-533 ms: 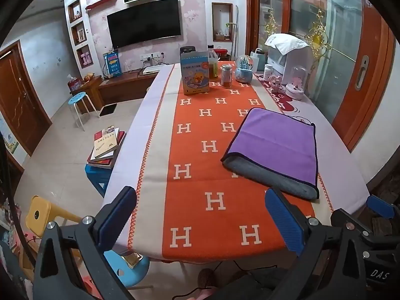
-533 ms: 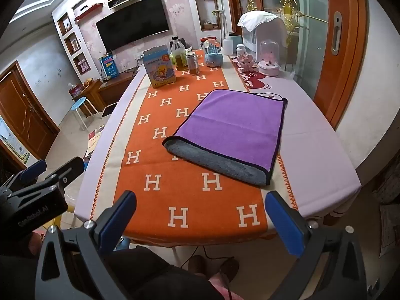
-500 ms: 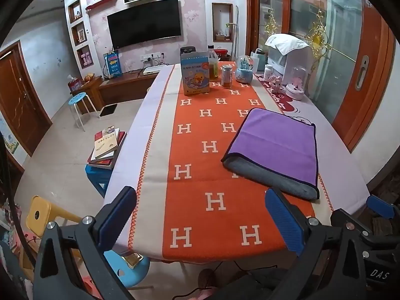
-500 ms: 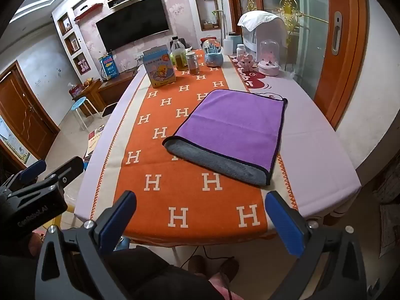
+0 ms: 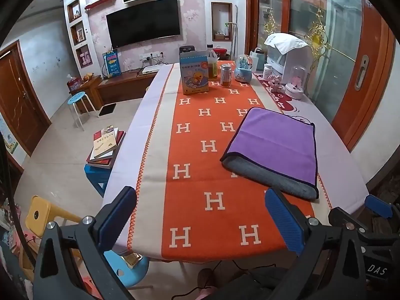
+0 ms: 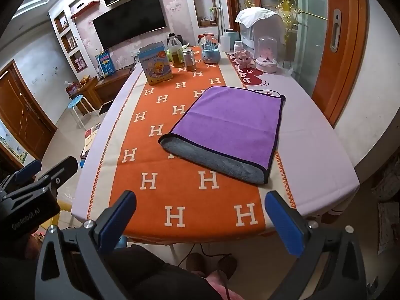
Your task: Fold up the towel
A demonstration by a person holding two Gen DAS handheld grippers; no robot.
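A purple towel [image 5: 277, 140] with a grey underside lies folded over on the orange H-patterned tablecloth [image 5: 195, 155], right of the table's middle; it also shows in the right wrist view [image 6: 230, 122]. Its grey folded edge faces me. My left gripper [image 5: 201, 215] is open and empty, held above the table's near edge, left of the towel. My right gripper [image 6: 201, 215] is open and empty, above the near edge, in front of the towel. Neither touches the towel.
At the table's far end stand a blue box [image 5: 193, 73], a bottle [image 5: 212, 62], a jar [image 5: 225, 75], a snow globe [image 5: 243, 68] and a white appliance [image 5: 287, 52]. Books on a stool [image 5: 105, 145] sit left of the table. A wall and door are on the right.
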